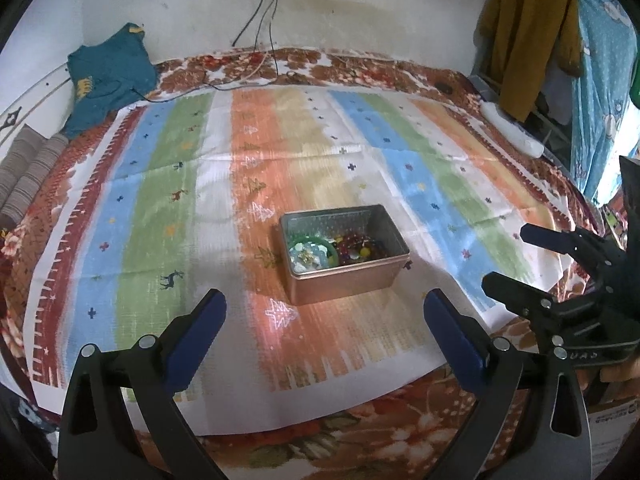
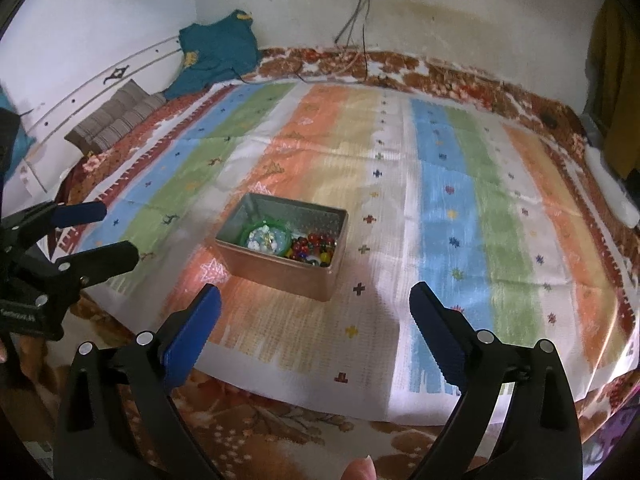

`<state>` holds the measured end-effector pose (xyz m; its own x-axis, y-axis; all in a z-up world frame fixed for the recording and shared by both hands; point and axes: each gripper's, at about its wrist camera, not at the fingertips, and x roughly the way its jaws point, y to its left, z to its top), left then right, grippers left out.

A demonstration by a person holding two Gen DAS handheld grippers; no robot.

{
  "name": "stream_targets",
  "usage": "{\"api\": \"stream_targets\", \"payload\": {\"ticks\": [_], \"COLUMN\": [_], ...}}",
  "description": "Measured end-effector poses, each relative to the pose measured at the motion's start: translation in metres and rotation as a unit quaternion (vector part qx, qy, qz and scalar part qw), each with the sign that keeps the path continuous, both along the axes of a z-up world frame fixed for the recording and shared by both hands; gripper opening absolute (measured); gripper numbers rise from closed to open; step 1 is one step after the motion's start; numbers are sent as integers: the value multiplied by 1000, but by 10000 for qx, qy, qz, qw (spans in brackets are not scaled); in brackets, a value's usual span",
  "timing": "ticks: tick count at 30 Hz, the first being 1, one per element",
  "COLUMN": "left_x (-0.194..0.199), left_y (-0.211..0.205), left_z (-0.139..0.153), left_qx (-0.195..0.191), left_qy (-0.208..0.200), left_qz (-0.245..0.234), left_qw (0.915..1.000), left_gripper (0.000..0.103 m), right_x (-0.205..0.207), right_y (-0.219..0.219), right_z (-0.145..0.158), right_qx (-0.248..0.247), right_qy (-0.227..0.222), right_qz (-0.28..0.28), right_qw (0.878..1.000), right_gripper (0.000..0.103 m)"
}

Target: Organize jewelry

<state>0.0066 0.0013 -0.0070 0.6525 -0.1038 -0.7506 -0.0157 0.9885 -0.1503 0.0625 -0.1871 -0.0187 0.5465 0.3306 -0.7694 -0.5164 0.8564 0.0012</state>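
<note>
An open metal tin (image 1: 394, 276) (image 2: 280, 276) stands on the striped cloth in the middle of the bed. Inside it lie a green dish (image 1: 310, 254) (image 2: 266, 237) with pale trinkets and a heap of coloured beads (image 1: 360, 249) (image 2: 314, 249). My left gripper (image 1: 326, 316) hovers open in front of the tin with nothing between its blue pads. My right gripper (image 2: 316, 312) is open too, just short of the tin, empty. In the left wrist view the right gripper (image 1: 508, 258) shows at the right edge; in the right wrist view the left gripper (image 2: 108, 232) shows at the left.
The striped cloth (image 1: 200, 208) (image 2: 480, 200) covers a floral blanket (image 1: 360, 440). A teal garment (image 1: 108, 76) and striped cushions (image 2: 116, 120) lie at the far left. Cables (image 1: 264, 24) hang from a wall socket. Clothes (image 1: 528, 36) hang at the right. A fingertip (image 2: 360, 470) shows at the bottom.
</note>
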Motion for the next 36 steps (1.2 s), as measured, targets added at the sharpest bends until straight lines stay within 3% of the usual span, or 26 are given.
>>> {"api": "stream_targets", "payload": {"ticks": [9,36], "left_x": [-9,-18], "left_y": [-5,-20], "left_z": [2,12], "left_qx": [180,470], "left_qy": [-202,-596], "left_qz": [17,-118], "left_qw": [9996,9970], "left_gripper": [97,97], "right_x": [-6,-14], "right_y": [-9,-9], "right_z": [7,9], "right_qx": [265,267], "right_qy": [-210,-367], "right_qz": [-84,-52], "right_qw": [9994,9990], "right_gripper": [96,96]}}
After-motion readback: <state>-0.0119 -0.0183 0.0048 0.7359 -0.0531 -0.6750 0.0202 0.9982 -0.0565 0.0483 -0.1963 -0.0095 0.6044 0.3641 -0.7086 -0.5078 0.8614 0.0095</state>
